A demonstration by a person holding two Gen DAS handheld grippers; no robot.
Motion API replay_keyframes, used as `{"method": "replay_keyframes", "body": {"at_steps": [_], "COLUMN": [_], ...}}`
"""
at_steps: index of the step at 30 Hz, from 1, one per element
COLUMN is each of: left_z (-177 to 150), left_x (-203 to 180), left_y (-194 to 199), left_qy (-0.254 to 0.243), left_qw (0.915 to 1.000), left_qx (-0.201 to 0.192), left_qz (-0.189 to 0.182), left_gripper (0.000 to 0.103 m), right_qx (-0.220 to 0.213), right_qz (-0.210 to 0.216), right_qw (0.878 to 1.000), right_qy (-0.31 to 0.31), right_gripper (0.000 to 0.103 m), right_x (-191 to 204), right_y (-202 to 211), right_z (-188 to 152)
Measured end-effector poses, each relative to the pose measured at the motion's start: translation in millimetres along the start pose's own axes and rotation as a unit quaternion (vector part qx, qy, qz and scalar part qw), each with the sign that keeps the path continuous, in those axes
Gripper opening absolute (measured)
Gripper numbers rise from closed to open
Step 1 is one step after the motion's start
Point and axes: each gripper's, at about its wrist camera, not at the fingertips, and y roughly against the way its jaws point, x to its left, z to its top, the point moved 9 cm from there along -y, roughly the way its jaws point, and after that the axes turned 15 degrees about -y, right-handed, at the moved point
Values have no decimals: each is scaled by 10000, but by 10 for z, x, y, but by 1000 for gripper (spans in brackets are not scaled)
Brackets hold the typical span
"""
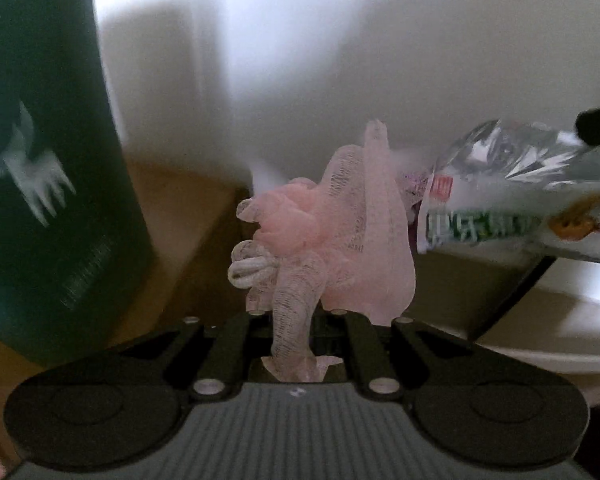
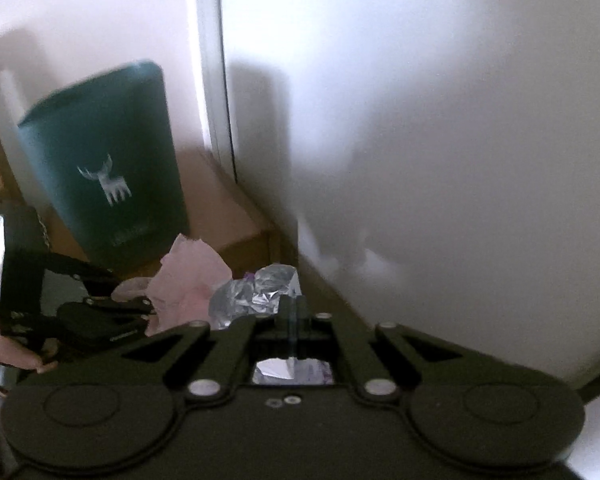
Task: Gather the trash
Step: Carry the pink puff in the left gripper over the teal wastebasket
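Our left gripper (image 1: pixel 296 320) has its jaws pressed together on a wad of pink foam netting (image 1: pixel 324 224), which stands up out of the jaws and spreads wide above them, with a loose end showing below the pinch. Our right gripper (image 2: pixel 294 312) is likewise pressed together, pinching a crinkled silver snack wrapper (image 2: pixel 256 292); the foil bulges out ahead of the fingertips and a scrap of it shows through the opening in the gripper body behind them. In the left wrist view that same wrapper reaches in from the right edge, its printed white and green side turned toward us, and its near end sits just beside the pink netting; we cannot tell whether the two touch. In the right wrist view the left gripper comes in from the left, carried by a hand (image 2: pixel 4 352) at the frame edge, and the pink netting lies just beside the silver wrapper. Beyond both pieces of trash stands a dark green bin (image 2: pixel 104 160) with a white deer figure on its side, resting on a brown floor (image 2: pixel 228 208). A white wall (image 2: pixel 440 120) fills the space to the right of the bin. Both views are blurred.
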Motion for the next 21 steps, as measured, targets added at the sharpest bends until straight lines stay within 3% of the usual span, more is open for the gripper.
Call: {"method": "replay_keyframes", "body": {"at_steps": [13,17,21], "left_z": [1067,1312,1410], "left_x": [815,1239,1680], "left_y": [1306,1640,1777], "left_qy": [163,207,245], "left_qw": [9946,9895,9847], "left_qx": [-773,-866,-747], "left_qz": [674,1141,1553], "left_gripper": [8,8,8], "right_qx": [-1237,-1614,-1717], "right_qz": [245,444,602], "right_qw": [9893,9822,9784], "right_qy": [729,854,982], "right_gripper": [0,0,0], "right_x": [717,1054,1409], "right_y": [603,640,529], "right_z": [1096,1473,1652]}}
